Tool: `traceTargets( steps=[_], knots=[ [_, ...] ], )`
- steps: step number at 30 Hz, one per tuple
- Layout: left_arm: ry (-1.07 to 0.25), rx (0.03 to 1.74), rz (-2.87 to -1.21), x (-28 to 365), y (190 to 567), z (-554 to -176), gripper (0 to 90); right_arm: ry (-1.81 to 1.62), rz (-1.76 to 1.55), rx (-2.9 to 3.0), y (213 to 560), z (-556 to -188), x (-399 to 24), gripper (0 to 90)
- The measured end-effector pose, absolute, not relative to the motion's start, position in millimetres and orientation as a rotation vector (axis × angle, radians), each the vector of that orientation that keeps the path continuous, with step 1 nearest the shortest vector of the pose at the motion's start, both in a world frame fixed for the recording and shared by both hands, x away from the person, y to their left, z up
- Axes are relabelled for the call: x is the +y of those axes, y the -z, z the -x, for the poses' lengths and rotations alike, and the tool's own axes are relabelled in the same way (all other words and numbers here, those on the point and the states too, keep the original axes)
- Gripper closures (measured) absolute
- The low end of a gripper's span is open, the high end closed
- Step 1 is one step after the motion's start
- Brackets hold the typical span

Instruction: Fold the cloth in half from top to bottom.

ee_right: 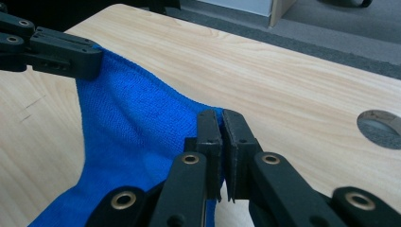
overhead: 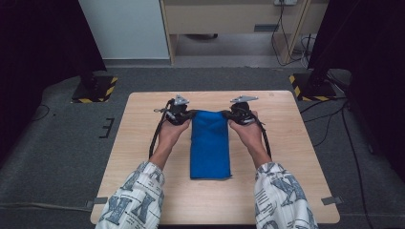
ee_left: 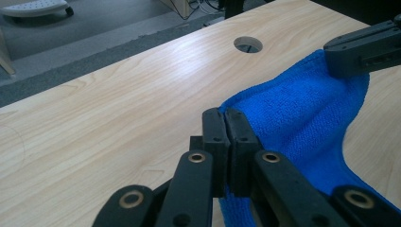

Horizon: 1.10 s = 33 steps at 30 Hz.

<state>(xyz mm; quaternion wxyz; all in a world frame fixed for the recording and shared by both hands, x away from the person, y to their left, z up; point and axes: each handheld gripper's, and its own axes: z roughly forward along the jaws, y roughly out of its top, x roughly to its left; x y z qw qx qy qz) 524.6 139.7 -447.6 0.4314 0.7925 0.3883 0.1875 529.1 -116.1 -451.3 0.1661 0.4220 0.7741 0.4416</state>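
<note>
On pale woodgrain table [overhead: 286, 143]: nubby blue terry cloth [overhead: 209, 145], oblong, corners pinched.

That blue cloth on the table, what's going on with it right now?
A person at a light wooden table is handling a blue terry cloth with a hand-held gripper in each hand. The left gripper is shut on the cloth's far left corner and the right gripper on its far right corner. The far edge is lifted a little and sags between them, while the near end of the long, folded cloth lies flat on the table.
</note>
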Motion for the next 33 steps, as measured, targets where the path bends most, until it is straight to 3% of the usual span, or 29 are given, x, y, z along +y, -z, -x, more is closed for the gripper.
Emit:
traceTargets(
  steps=[33],
  knots=[
    [-0.439,0.915,-2.014,144.6,445.0,-464.9,88.1,-1.278,-1.111,2.26,454.3,-466.0,-121.0,86.4]
  ],
)
